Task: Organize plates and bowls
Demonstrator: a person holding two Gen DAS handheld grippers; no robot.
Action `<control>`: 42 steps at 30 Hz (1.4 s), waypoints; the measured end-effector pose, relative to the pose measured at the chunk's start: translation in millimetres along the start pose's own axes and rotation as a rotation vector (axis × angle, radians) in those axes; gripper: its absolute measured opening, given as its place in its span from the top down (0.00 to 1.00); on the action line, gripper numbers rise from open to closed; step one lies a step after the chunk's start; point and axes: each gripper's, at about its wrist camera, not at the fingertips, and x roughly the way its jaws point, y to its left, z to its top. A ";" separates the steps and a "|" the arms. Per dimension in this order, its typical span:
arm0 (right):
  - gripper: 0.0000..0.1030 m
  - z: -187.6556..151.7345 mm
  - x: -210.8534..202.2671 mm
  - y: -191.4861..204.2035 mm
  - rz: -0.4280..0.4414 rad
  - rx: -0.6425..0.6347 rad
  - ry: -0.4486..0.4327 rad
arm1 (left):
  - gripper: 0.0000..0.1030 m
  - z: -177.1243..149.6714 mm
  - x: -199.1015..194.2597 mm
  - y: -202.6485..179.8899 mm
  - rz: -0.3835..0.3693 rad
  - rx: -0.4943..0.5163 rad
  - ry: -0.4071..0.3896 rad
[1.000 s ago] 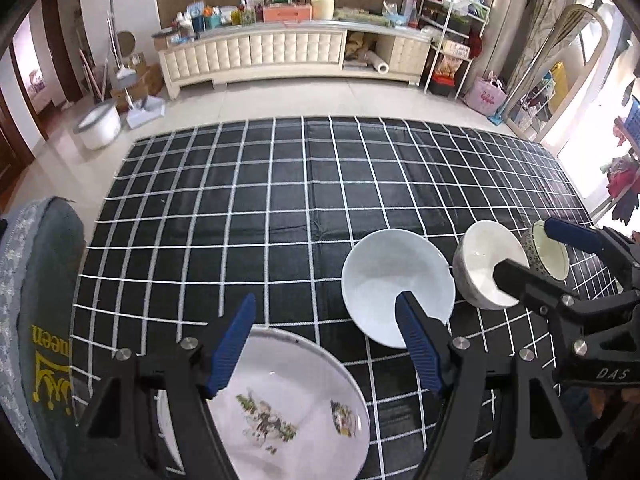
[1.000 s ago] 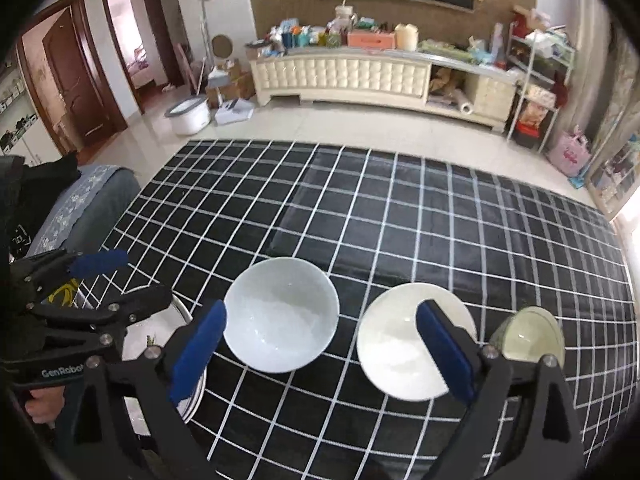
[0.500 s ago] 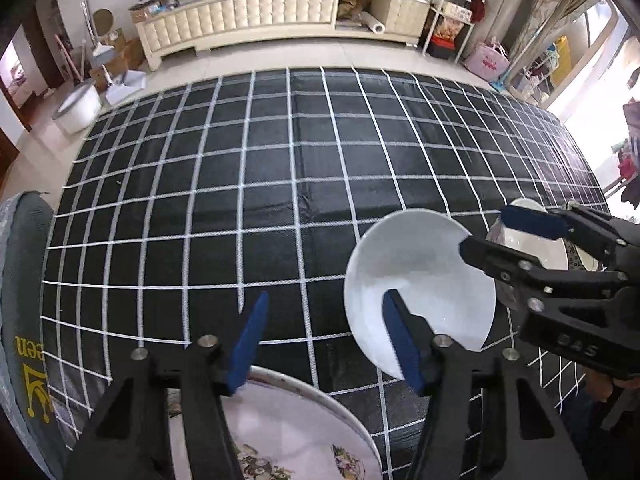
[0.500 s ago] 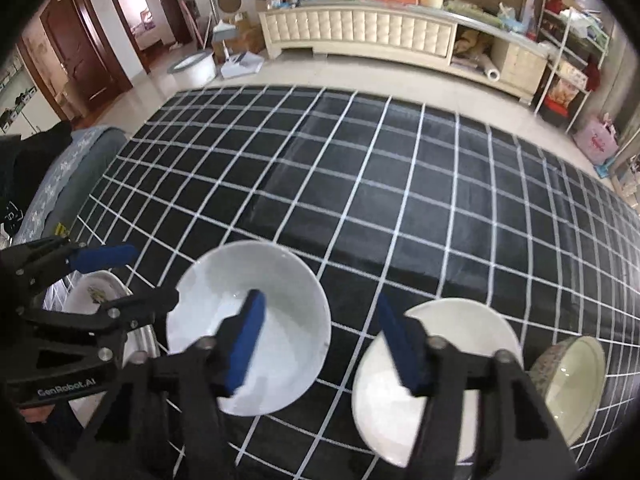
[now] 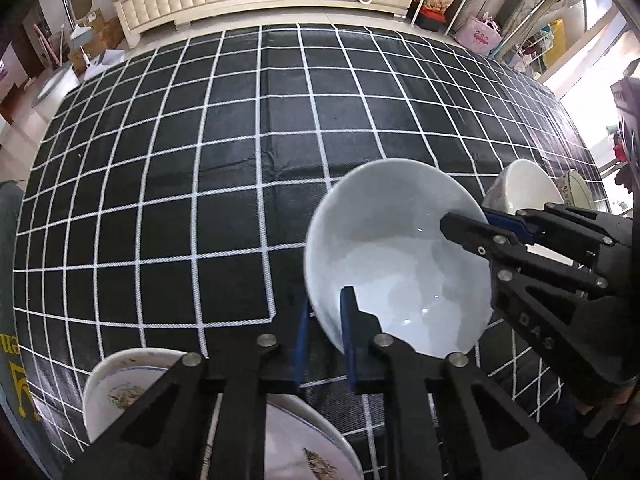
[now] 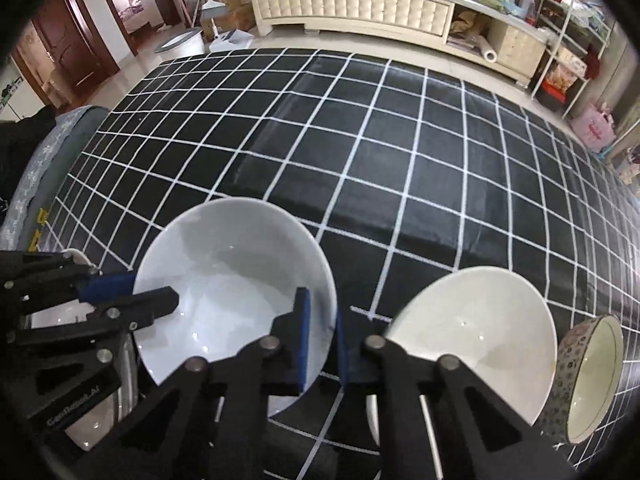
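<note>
A large white bowl [image 5: 396,268] [image 6: 236,276] sits on the black grid tablecloth [image 5: 224,184]. My left gripper [image 5: 325,320] is shut on its near-left rim, one finger inside and one outside. On the opposite rim my right gripper [image 6: 320,328] is shut the same way. Each gripper shows in the other's view: right gripper [image 5: 466,220], left gripper [image 6: 154,292]. To the right stand a cream bowl [image 6: 472,332] [image 5: 524,188] and a flower-patterned bowl [image 6: 592,376] [image 5: 576,192]. Under my left gripper lies a floral plate [image 5: 308,452].
A second floral dish [image 5: 120,384] lies at the table's near-left corner. A grey cushioned seat [image 6: 48,148] stands off the left edge. The far half of the cloth [image 6: 360,140] carries nothing; beyond it are floor and a long white cabinet [image 6: 352,8].
Both grippers moved in on the white bowl and went from wide open to shut on its opposite rims. The cameras dropped closer to the table.
</note>
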 end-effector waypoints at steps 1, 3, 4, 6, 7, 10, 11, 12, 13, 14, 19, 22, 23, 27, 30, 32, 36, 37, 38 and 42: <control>0.87 -0.2 -0.6 -0.3 -0.002 0.007 -0.004 | 0.88 -0.9 0.3 -1.6 0.011 0.005 -0.004; 0.88 -0.4 -1.8 -2.1 0.000 0.033 -0.009 | 0.89 -2.1 -0.9 -1.9 0.020 0.003 -0.012; 0.88 -0.4 -2.9 -3.0 0.001 0.045 -0.012 | 0.90 -3.6 -2.5 -2.1 0.015 -0.005 -0.015; 0.88 -2.0 -6.4 -4.3 -0.009 0.059 -0.015 | 0.90 -4.1 -5.3 -3.5 0.005 -0.014 -0.016; 0.88 -3.7 -9.1 -4.5 -0.010 0.063 -0.017 | 0.90 -5.3 -8.3 -4.9 0.005 -0.015 -0.019; 0.88 -8.3 -19.3 -2.7 -0.013 0.078 -0.027 | 0.90 -11.8 -22.0 -11.1 0.013 -0.011 -0.046; 0.88 -10.7 -23.3 -1.9 -0.014 0.082 -0.029 | 0.90 -13.7 -24.4 -13.2 0.014 -0.010 -0.048; 0.88 -12.5 -26.3 -0.8 -0.014 0.086 -0.030 | 0.90 -15.1 -26.8 -16.0 0.014 -0.011 -0.050; 0.88 -14.7 -30.7 0.5 -0.014 0.091 -0.033 | 0.90 -18.4 -32.7 -16.1 0.013 -0.010 -0.054; 0.88 -17.7 -36.4 1.9 -0.016 0.093 -0.038 | 0.90 -21.1 -37.8 -18.1 0.013 -0.007 -0.060; 0.88 -31.3 -61.9 8.7 -0.015 0.114 -0.067 | 0.90 -41.8 -65.3 -30.7 0.020 0.013 -0.086; 0.88 -41.7 -75.9 14.1 -0.015 0.121 -0.077 | 0.90 -55.1 -76.0 -37.7 0.017 0.012 -0.086; 0.88 -44.4 -78.7 15.4 -0.014 0.122 -0.078 | 0.90 -60.7 -77.0 -40.4 0.016 0.014 -0.083; 0.88 -61.6 -84.5 18.7 -0.011 0.140 -0.069 | 0.90 -79.7 -72.8 -46.4 0.014 0.020 -0.063; 0.88 -77.0 -81.1 20.6 -0.024 0.153 -0.042 | 0.90 -96.7 -68.2 -54.7 0.021 0.027 -0.045; 0.88 -89.1 -75.7 21.8 -0.029 0.165 -0.016 | 0.90 -105.6 -63.1 -60.2 0.042 0.040 -0.038; 0.88 -100.7 -65.9 20.2 -0.025 0.183 0.023 | 0.90 -119.3 -53.0 -61.4 0.029 0.026 -0.008; 0.88 -103.4 -61.9 19.4 -0.017 0.191 0.035 | 0.90 -120.6 -51.4 -59.9 0.028 0.024 -0.004; 0.88 -105.9 -59.9 19.6 -0.012 0.195 0.041 | 0.90 -120.9 -50.1 -59.4 0.029 0.025 0.000; 0.88 -112.4 -49.5 23.8 -0.021 0.198 0.059 | 0.90 -121.5 -43.3 -60.4 0.050 0.031 0.004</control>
